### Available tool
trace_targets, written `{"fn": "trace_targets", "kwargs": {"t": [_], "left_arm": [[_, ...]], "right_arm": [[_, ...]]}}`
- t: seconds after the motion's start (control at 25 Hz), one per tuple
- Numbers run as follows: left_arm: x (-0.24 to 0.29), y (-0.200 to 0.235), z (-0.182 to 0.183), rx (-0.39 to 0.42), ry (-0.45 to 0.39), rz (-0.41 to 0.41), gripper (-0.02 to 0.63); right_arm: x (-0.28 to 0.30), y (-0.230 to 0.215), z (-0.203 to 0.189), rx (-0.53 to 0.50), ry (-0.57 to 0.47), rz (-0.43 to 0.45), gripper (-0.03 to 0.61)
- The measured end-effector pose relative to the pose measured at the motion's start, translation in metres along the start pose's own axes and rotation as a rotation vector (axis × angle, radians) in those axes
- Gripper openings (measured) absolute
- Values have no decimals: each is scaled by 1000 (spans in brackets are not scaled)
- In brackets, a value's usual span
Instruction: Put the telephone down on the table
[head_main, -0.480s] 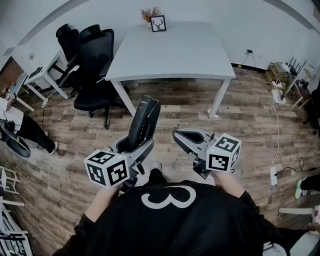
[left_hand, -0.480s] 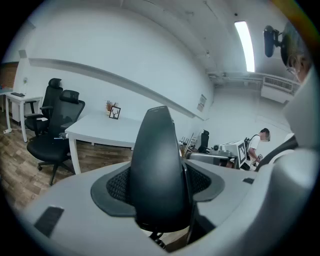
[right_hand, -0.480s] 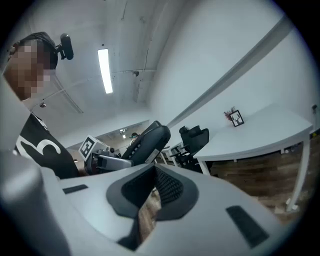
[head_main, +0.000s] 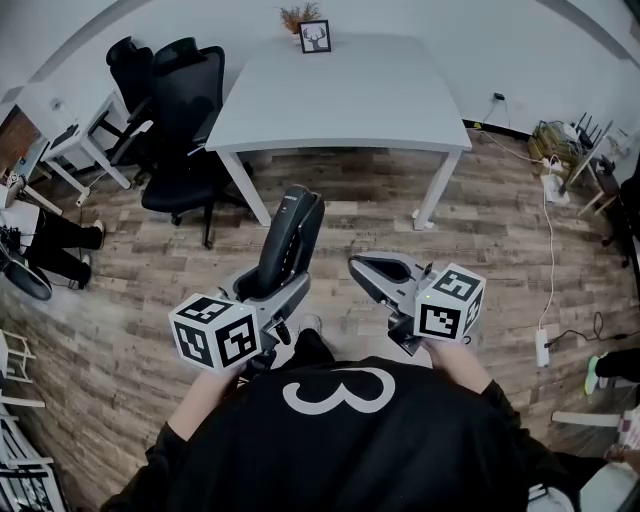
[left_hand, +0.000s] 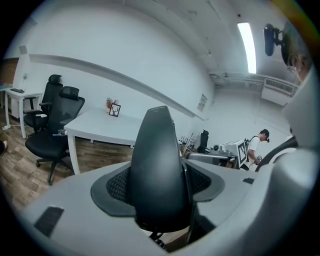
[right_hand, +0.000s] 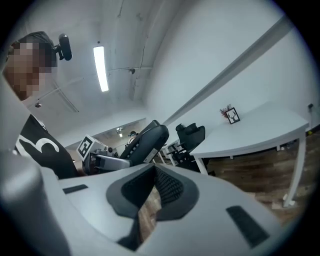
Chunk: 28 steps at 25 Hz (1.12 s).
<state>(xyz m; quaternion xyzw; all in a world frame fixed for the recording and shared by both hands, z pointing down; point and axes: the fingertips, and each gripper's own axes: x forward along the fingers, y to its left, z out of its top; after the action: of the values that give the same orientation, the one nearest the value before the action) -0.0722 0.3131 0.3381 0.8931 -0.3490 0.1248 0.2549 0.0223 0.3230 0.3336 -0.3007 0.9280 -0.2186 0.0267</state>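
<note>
What worries me is the trip to the table (head_main: 350, 110), which stands well ahead of me across the wooden floor (head_main: 500, 250). I grip the telephone (head_main: 291, 238) only by its lower end, so most of its length sticks out past the pads, and a jolt or a careless tilt could lever it loose and drop it. My left gripper (head_main: 272, 288) is clamped on that lower end, with the telephone rising upright above the jaws and leaning slightly right. My right gripper (head_main: 378, 272) hangs just beside it, closed and empty.
</note>
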Motion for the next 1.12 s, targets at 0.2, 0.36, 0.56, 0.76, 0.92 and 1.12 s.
{"fn": "trace_targets", "kwargs": {"t": [0.2,0.36,0.56,0.76,0.92,1.12], "left_arm": [[9,3,-6,-16,19,-6,299],[15,9,-12,-37,26,-10,299],[22,31,-9,-69,33,-22,299],[35,65,-3,-103,41,-30,299],[49,97,10,-125,45,-35,299],[70,137,30,-163,51,-57,299]], "right_arm": [[0,2,-1,22,-19,38,8],[5,-4,-11,36,13,31,8],[29,-20,-15,58,54,3,8],[56,-43,-10,60,76,-31,8],[85,-68,-6,95,89,-51,8],[127,-94,7,114,134,-63,8]]}}
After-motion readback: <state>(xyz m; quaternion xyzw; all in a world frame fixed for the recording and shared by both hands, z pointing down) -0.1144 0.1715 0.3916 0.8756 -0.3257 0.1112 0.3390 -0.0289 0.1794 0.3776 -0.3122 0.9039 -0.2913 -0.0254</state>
